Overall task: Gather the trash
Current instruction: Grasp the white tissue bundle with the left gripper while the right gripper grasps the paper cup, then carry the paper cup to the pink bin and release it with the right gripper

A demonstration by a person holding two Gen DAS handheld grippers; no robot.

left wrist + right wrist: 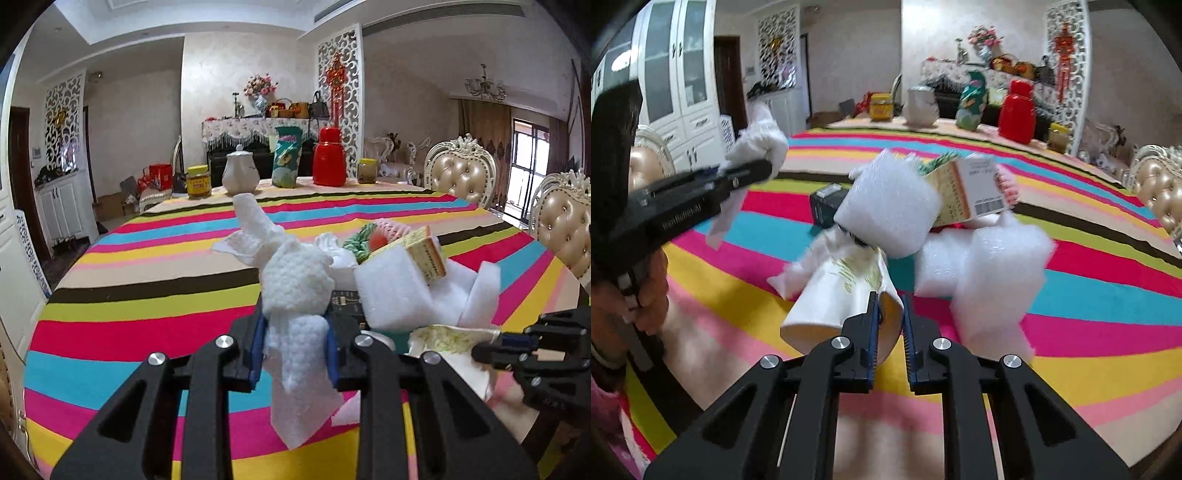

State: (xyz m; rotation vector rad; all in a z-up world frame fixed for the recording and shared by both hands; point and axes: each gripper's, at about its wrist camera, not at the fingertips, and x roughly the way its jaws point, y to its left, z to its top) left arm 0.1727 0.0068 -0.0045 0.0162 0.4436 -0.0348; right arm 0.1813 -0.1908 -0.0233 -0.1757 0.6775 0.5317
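My left gripper (295, 332) is shut on a crumpled white paper towel (295, 280) and holds it above the striped tablecloth (129, 266); it also shows in the right wrist view (753, 170) with the towel (764, 136). My right gripper (890, 321) is shut on the rim of a white paper cup (842, 295) with green print that lies tilted on the table. Behind the cup sits a pile of white foam wrap (890, 210), a yellow cardboard box (967, 192), a dark small box (823, 206) and more foam (997, 266). The pile shows in the left wrist view (399, 288).
At the table's far end stand a yellow jar (198, 181), a white teapot (240, 170), a green snack bag (286, 157), a red thermos (329, 157) and another jar (367, 170). Padded chairs (461, 170) stand at the right. A white cabinet (676, 81) is left.
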